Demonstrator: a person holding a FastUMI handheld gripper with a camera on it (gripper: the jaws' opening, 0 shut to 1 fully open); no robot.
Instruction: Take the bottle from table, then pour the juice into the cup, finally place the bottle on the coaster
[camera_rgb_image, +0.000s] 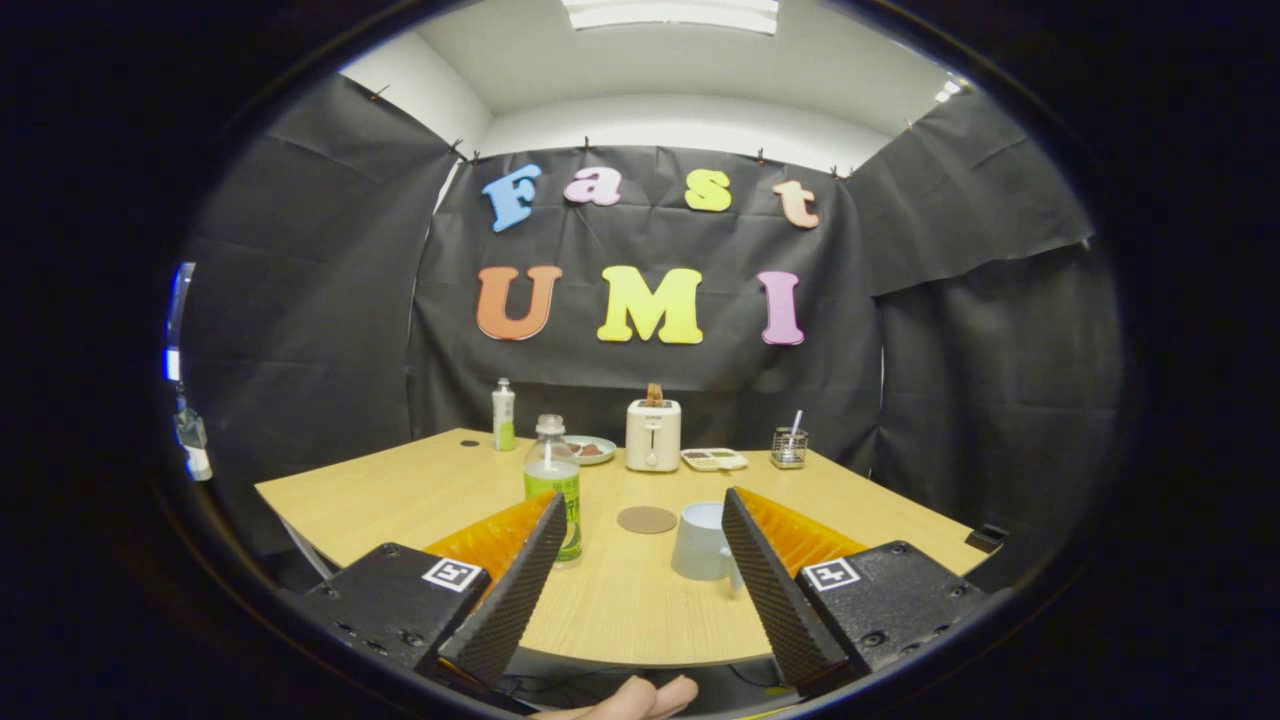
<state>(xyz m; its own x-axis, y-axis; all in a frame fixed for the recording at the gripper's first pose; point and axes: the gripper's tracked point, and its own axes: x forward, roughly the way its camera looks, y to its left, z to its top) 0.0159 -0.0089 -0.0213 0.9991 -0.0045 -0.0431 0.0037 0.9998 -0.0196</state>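
Gripper view: the bottle (553, 487) stands on the table (400, 495) just beyond the left finger's tip, the coaster (647, 519) ahead between the fingers, the cup (701, 540) by the right finger. The gripper (640, 507) gapes wide, holding nothing, so taking the bottle is not yet begun; next it likely swings left to straddle the bottle.

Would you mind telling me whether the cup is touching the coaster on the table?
Apart. The gripper view shows a strip of bare table between the coaster and the cup. The open tongs hold nothing.
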